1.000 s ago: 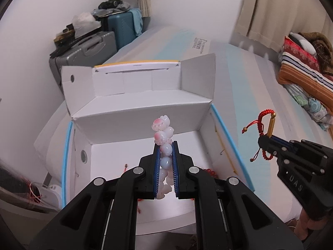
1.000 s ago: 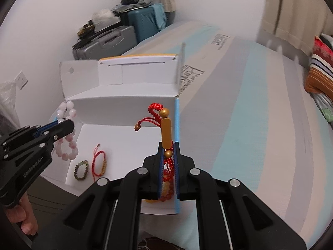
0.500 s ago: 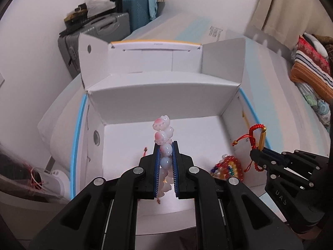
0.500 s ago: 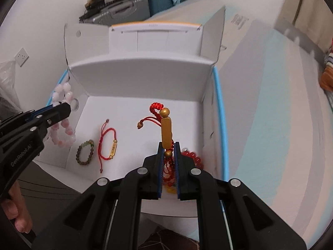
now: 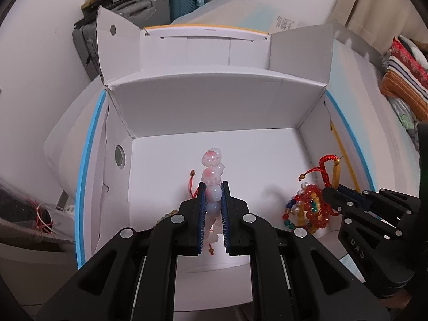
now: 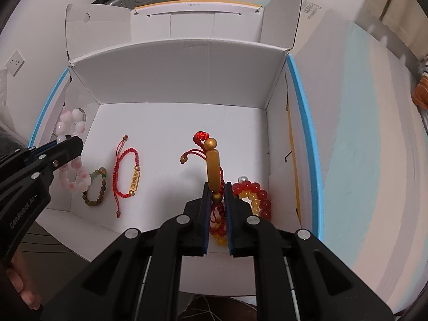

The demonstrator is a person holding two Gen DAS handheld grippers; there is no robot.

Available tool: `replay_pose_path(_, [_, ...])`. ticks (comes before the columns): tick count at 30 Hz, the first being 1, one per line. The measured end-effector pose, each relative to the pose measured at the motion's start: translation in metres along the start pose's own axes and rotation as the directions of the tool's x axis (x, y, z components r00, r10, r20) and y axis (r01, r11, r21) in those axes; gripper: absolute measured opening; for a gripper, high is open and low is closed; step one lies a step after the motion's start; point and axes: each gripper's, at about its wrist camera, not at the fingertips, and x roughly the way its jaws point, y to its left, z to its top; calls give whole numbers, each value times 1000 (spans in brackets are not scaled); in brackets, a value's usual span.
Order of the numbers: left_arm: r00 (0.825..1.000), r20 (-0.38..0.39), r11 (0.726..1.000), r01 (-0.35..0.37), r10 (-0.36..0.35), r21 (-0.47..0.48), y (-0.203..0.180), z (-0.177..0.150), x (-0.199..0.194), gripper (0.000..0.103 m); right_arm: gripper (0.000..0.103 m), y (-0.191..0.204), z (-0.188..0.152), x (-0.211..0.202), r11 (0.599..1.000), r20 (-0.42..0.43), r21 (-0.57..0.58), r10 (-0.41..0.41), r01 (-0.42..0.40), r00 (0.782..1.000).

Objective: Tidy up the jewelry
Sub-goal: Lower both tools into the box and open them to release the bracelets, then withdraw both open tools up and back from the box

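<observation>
Through both wrist cameras I saw soft, even indoor light, brightest on the floor of the white box [image 5: 256, 160], which was nearly washed out and carried only faint grey shadows beside the jewelry. The fisheye lenses bent the box walls and the blue edge [image 6: 305, 123] into curves and darkened the corners to black. The near gripper bodies were dark with little detail, while the far suitcases [image 5: 128, 18] and the bedding [image 5: 404, 69] on the right looked dim and slightly soft.
</observation>
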Motion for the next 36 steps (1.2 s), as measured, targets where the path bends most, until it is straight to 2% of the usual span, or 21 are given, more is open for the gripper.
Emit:
replay_pose_path(3, [1000,-15,1000,16,-16,-2,2,-1,4,10,18,2,0,3,1000,-1,4,-8,8,1000])
replay_pose_path(5, [1000,-20,1000,15,-15,-11,4,-2,6,11,39,0,-1,3,1000,4,21,1,-1,1000])
replay_pose_path(9, [1000,-13,1000,0,-1,-21,9,-5,5,13,51,2,-4,-1,1000,14,25,8,-9,1000])
replay_pose_path(10, [1000,-10,1000,1,-1,-24,10,-5,4,21,56,1,-4,-2,1000,20,29,10,-11,1000])
replay_pose_path(12, [1000,9,1000,-9,9,-25,12,-6,0,46,64,-1,-5,-9,999,44,40,-1,-1,999])
replay_pose_path(14, [998,43,999,-37,38,-14,12,-7,-7,54,74,-3,-6,-18,998,78,53,-22,18,997])
replay_pose_path(15, [998,52,999,-46,46,-10,12,-8,-10,64,76,-4,-7,-23,998,98,60,-28,22,995])
replay_pose_path(17, [995,70,998,-66,67,-20,14,-10,-16,78,79,-5,-8,-31,997,126,66,-36,28,991])
replay_pose_path(19, [993,92,997,-70,72,-23,14,-12,-22,82,86,-4,-12,-41,997,169,65,-60,49,984])
replay_pose_path(20, [992,99,997,-77,80,-25,14,-14,-25,88,90,-3,-14,-45,996,185,66,-64,53,981])
replay_pose_path(24, [987,135,996,-84,87,-23,11,-22,-37,96,94,-3,-24,-60,994,241,71,-100,86,965])
replay_pose_path(27, [981,161,994,-107,108,-19,11,-30,-46,97,96,-5,-32,-72,991,280,77,-128,111,951])
replay_pose_path(29, [979,175,995,-96,101,-35,13,-36,-53,97,96,-7,-38,-80,991,292,86,-121,100,949])
replay_pose_path(32, [976,204,997,-70,76,-37,13,-45,-66,97,96,-3,-52,-91,990,332,62,-143,130,932])
replay_pose_path(36, [964,255,997,-69,77,-40,10,-63,-80,97,96,-1,-69,-98,992,337,59,-128,114,933])
